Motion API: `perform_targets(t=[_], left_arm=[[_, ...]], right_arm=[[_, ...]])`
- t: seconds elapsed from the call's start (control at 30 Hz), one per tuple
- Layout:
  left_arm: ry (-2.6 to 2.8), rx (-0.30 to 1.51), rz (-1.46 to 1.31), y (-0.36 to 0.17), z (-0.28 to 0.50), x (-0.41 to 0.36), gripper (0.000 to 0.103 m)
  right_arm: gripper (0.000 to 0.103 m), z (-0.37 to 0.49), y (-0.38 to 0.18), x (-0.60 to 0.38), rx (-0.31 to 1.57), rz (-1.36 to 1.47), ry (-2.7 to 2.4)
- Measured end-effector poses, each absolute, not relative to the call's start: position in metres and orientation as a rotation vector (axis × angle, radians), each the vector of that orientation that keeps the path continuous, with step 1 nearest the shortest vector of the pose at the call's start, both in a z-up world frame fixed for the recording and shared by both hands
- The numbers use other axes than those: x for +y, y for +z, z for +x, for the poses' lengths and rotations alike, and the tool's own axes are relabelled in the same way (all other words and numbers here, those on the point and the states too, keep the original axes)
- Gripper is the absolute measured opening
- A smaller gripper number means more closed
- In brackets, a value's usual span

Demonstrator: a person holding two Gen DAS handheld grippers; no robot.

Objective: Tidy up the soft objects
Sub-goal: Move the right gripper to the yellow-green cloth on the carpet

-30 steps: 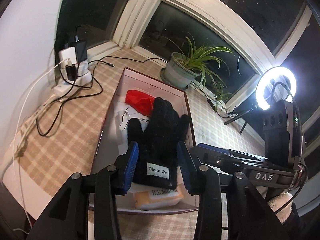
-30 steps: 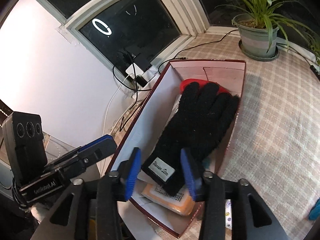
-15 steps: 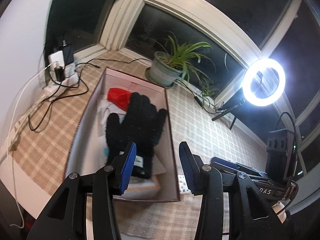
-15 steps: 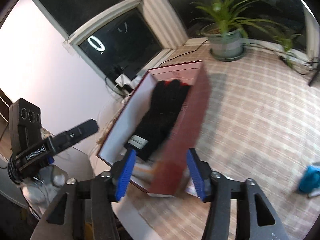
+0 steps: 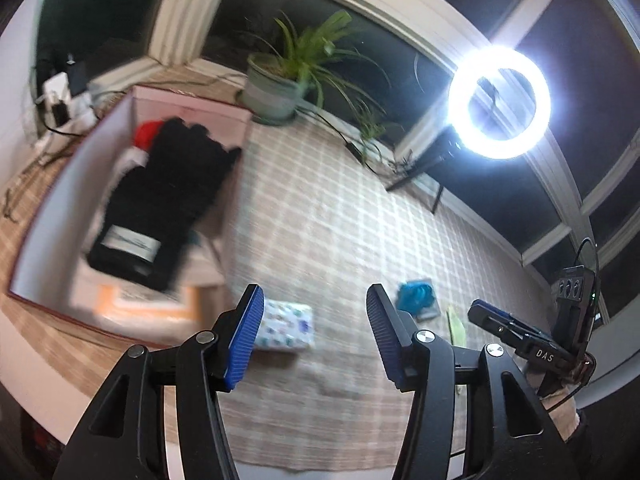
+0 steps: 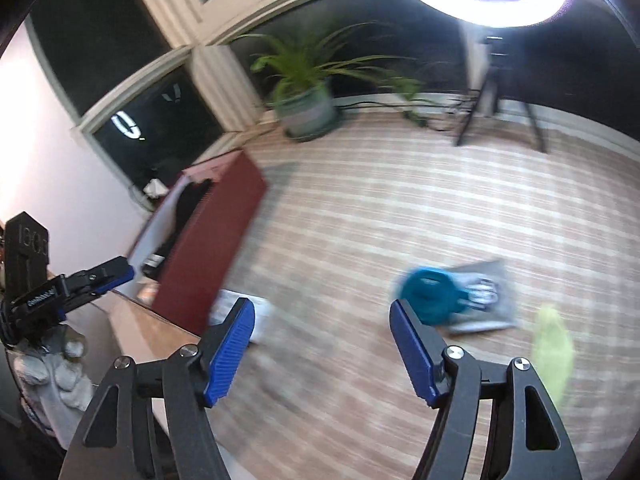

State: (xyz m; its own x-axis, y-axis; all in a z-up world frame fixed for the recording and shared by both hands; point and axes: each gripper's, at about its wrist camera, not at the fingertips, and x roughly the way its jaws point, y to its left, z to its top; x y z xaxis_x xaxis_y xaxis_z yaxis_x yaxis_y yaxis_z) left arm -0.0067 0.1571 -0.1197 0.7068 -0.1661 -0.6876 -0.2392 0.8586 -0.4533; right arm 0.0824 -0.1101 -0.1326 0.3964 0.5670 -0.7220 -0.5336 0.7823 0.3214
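Note:
A black knit glove [image 5: 164, 200] lies in the dark red box [image 5: 60, 208], over a red item [image 5: 146, 134] and an orange packet [image 5: 148, 304]. On the checked cloth lie a white patterned packet [image 5: 286, 326], a teal object [image 5: 414, 298] on a grey pouch [image 6: 486, 300], and a yellow-green thing [image 6: 554, 352]. My left gripper [image 5: 314, 334] hangs above the cloth right of the box, its jaws opening with nothing between them. My right gripper [image 6: 322, 346] is over the cloth left of the teal object [image 6: 430, 294], its jaws opening and empty too. The box [image 6: 212, 240] stands at the left there.
A potted plant [image 5: 280, 88] stands behind the box by the window. A lit ring light [image 5: 500, 102] on a tripod is at the back right. Chargers and cables [image 5: 60, 96] lie left of the box. A gloved hand [image 6: 52, 372] holds the left gripper's handle.
Both grippers have let go of the black glove, which now lies in the box, and have swung right over the cloth. Their jaws stand wider than before.

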Motion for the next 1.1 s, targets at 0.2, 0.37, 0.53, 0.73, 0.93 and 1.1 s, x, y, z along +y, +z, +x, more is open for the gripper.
perform_targets(t=[0.2,0.37,0.53,0.73,0.93,1.1], left_arm=[[-0.008,0.862,-0.535,-0.139,0.011,0.106,0.058],[-0.045,0.909,-0.492,-0.153,0.029,0.071,0.058],[-0.069,0.939,-0.422,-0.162,0.051,0.043,0.058],[-0.116,0.97,-0.351,-0.174,0.082,0.015,0.058],[-0.16,1.002,-0.307,-0.189,0.108,-0.002,0.058],[-0.179,1.023,-0.294,-0.197,0.123,-0.01,0.058]], right_arm=[[0.072,0.087,-0.144,-0.179,0.937,-0.014,0.582],[0.072,0.091,-0.159,-0.224,0.971,-0.024,0.505],[0.072,0.097,-0.175,-0.248,1.011,-0.026,0.449],[0.072,0.108,-0.205,-0.268,1.094,-0.022,0.386],[0.072,0.108,-0.226,-0.27,1.157,0.0,0.371],[0.072,0.101,-0.233,-0.261,1.166,-0.05,0.387]])
